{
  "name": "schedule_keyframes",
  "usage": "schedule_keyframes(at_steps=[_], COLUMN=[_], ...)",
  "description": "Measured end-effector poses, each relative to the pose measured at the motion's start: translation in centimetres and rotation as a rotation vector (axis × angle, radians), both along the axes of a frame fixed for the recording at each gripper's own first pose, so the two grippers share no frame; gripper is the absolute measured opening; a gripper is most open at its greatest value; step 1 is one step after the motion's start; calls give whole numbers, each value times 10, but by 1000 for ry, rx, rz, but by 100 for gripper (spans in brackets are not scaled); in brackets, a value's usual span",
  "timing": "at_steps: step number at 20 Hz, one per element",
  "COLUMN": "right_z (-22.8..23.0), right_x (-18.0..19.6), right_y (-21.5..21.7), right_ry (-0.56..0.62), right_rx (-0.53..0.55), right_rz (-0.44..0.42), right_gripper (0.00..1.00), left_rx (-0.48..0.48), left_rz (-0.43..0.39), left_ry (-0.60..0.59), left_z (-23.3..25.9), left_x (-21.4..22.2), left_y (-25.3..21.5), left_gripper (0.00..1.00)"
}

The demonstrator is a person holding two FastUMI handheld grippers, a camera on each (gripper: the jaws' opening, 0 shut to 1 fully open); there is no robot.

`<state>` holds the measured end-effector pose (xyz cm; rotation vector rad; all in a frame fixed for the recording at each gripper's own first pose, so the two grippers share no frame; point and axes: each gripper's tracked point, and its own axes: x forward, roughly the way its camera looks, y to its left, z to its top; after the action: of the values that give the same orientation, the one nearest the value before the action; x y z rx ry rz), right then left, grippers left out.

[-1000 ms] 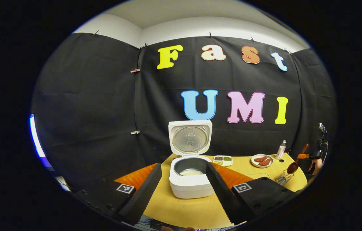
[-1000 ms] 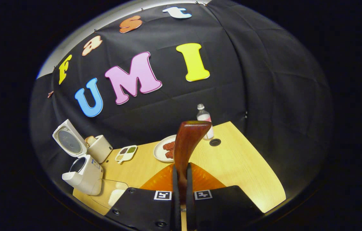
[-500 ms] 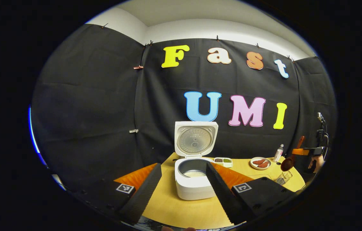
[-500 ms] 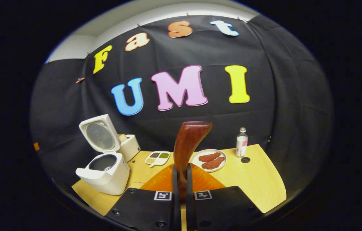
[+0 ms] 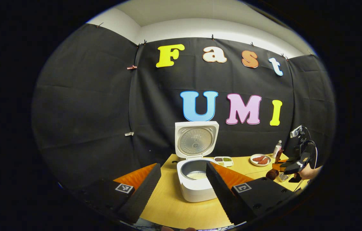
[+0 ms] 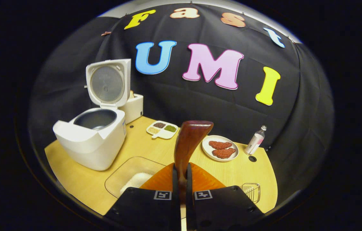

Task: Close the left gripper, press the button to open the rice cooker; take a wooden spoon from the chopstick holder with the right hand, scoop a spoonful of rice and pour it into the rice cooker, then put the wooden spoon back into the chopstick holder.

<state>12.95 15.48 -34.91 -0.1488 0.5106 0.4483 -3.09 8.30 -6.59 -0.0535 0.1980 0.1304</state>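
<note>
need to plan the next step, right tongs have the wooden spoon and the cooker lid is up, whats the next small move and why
Probably lower the right tongs toward the clear container of rice just below them. They are shut on the wooden spoon, the rice cooker already stands open, and the spoon's bowl, seen in the left gripper view, hangs above the table rather than in the rice, so scooping comes next.

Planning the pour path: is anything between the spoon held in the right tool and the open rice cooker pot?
Nothing visible: the wooden spoon faces bare table before the rice cooker, whose lid stands up.
</note>
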Motion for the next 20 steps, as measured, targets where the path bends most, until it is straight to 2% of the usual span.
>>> schedule_keyframes(at_steps=[7, 10, 14, 15, 20], right_z=[-58, -63, -67, -67, -66], right_x=[-2, -3, -16, -17, -18], right_y=[14, 18, 37, 40, 58], right_ry=[26, 43, 178, 202, 322], right_rx=[-167, -153, 92, 138, 421], right_rz=[-50, -109, -237, -265, -371], right_gripper=[11, 11, 14, 11, 11], left_rx=[-15, -15, -22, -23, -17], left_rz=[-46, -41, -27, -25, -18], left_ry=[2, 4, 21, 24, 29], left_z=[-13, -17, -24, -24, -25], left_x=[36, 43, 45, 46, 46], left_y=[16, 26, 35, 38, 43], left_gripper=[97, 97, 97, 97, 97])
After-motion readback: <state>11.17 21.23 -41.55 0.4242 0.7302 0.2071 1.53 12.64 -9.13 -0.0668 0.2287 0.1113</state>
